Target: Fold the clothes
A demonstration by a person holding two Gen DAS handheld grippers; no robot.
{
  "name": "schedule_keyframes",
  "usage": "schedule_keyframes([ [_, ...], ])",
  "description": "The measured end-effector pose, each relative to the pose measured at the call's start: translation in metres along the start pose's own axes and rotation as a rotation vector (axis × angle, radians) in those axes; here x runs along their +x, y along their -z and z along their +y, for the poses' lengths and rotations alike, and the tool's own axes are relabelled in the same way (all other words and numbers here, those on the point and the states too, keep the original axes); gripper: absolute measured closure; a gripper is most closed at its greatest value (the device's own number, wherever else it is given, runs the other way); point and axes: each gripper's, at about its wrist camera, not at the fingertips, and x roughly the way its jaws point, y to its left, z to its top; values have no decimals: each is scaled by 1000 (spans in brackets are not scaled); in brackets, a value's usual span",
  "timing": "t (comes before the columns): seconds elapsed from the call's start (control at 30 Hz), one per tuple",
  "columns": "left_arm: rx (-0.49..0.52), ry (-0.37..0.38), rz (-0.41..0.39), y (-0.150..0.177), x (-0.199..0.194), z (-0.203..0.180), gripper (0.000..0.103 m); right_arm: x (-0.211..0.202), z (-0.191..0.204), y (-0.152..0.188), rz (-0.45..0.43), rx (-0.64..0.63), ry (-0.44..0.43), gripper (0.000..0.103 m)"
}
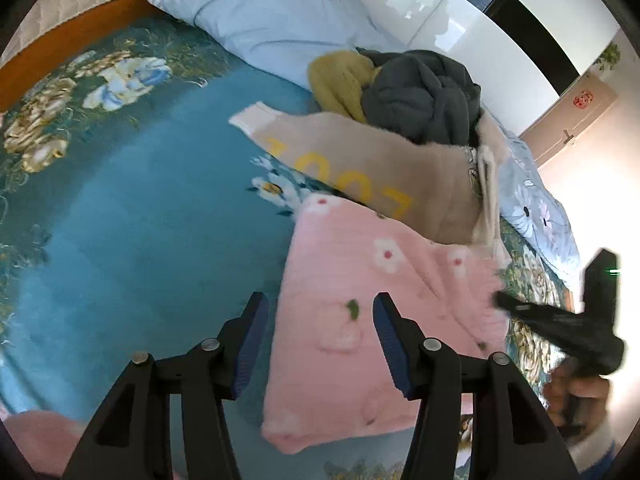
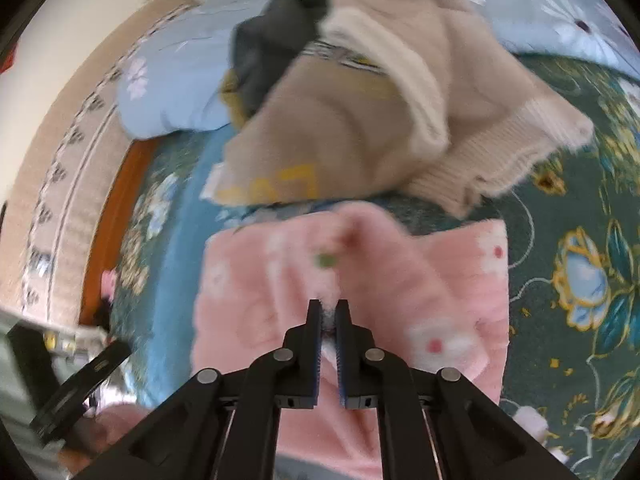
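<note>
A pink garment with white flowers (image 1: 372,320) lies on the teal floral bedspread (image 1: 140,220). My left gripper (image 1: 320,308) is open, its jaws wide apart over the garment's left edge, holding nothing. My right gripper (image 2: 329,312) is shut on a raised fold of the pink garment (image 2: 360,280). The right gripper also shows in the left wrist view (image 1: 504,300) at the garment's right edge. A beige sweater with yellow letters (image 1: 380,172) lies just beyond the pink garment.
A yellow knit (image 1: 340,80) and a dark grey garment (image 1: 424,96) are piled behind the beige sweater (image 2: 360,120). A light blue pillow (image 1: 272,12) lies at the bed's head. The orange bed frame (image 1: 68,40) runs along the left. The left gripper (image 2: 80,392) shows low left.
</note>
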Motion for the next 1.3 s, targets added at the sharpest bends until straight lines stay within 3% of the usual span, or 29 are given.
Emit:
schedule_keyframes([
  [0.07,15,-19,18,5,13,-1,47,-25,-6,-10,-66,14,-71,96],
  [0.13,21,-26,51,12,26,2,48,-34,-31,-21,-89,86,-19,96],
  [0.23,-14,-39,157,23,51,9,48,-11,-76,-23,1,199,107,96],
  [0.37,-77,-20,200,26,58,19,47,4,-95,-19,5,258,89,90],
  [0.4,-86,-22,207,26,60,21,47,5,-96,-20,1,263,82,85],
  [0.5,-100,-24,220,28,62,22,47,-5,-96,-19,-30,246,67,49],
  [0.57,-100,-26,222,28,63,21,47,-16,-102,-13,-54,257,60,48],
  [0.8,-127,-12,220,29,61,21,47,-31,-120,29,-61,323,-50,48],
  [0.87,-129,4,205,28,58,20,47,-32,-122,31,-90,322,-49,48],
  [1.0,-134,31,167,28,48,19,47,-18,-133,21,-139,382,-136,47],
  [1.1,-152,35,142,27,41,19,47,4,-137,12,-86,411,-204,47],
  [1.2,-194,38,130,31,36,25,47,16,-132,17,-3,381,-330,47],
  [1.3,-235,39,123,35,35,24,47,5,-127,29,21,338,-467,47],
])
